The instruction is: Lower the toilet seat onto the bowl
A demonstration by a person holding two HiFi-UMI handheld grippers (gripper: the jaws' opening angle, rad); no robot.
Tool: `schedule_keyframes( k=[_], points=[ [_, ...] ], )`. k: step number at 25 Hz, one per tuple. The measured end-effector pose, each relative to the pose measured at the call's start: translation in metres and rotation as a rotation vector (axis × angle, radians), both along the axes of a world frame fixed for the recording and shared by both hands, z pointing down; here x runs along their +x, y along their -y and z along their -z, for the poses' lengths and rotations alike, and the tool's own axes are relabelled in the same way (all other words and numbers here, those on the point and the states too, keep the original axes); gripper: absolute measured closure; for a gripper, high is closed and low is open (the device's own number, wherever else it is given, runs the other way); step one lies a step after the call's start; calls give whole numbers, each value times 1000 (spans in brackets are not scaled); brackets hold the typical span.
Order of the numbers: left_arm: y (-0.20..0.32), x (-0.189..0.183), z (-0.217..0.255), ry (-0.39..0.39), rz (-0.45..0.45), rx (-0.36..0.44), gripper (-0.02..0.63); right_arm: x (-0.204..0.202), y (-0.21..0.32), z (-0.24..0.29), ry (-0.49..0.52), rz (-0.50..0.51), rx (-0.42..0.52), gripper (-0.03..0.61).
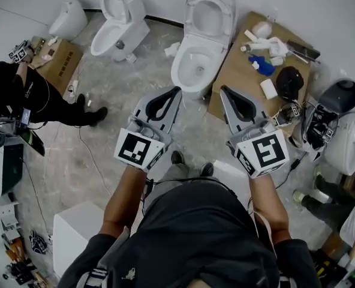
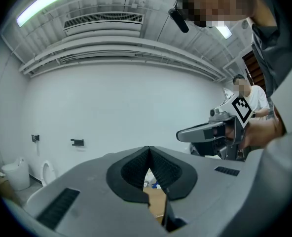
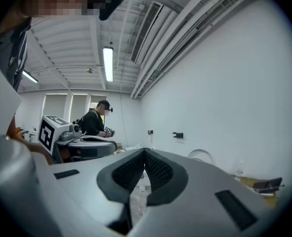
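Note:
A white toilet stands straight ahead in the head view, its seat and lid (image 1: pixel 210 9) tipped up against the wall above the open bowl (image 1: pixel 192 65). My left gripper (image 1: pixel 177 91) is held in the air just short of the bowl's front left, jaws shut and empty. My right gripper (image 1: pixel 223 90) hangs level with it at the bowl's front right, also shut on nothing. In the left gripper view the black pads (image 2: pixel 136 168) meet at the tip (image 2: pixel 148 148). The right gripper view shows its tip (image 3: pixel 145 151) closed too, with a white raised seat (image 3: pixel 201 156) beyond.
A second toilet (image 1: pixel 119 26) stands at the back left. A cardboard sheet (image 1: pixel 234 77) with bottles and a black object lies right of the bowl. A person in black (image 1: pixel 27 95) works at the left near a cardboard box (image 1: pixel 60 62). More fixtures (image 1: pixel 345 125) crowd the right.

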State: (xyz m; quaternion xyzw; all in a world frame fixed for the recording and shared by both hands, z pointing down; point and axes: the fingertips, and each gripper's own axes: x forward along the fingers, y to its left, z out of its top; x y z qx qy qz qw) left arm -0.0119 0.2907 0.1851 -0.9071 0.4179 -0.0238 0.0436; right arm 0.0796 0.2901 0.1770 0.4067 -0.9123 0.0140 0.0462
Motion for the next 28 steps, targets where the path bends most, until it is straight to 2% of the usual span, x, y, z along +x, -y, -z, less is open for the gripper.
schedule_keyframes(
  k=[6,13,18,23,28],
  points=[
    [47,-1,-9,-8,-61,-20,611,-9,45,-9,-12,-44,-27,571],
    [105,-25,-3,-31,-132,-8,611,-30,94,-3,-26,-124,-19,571],
    [137,-43,-13,-54,-173,-57,611,-44,117,-7,-20,-175,-39,571],
    [162,-38,-15,-64,-219,-61,611,-39,143,-7,-30,-225,-46,571],
    [183,-21,-13,-70,-210,-30,611,-24,171,-5,-17,-222,-21,571]
  ],
)
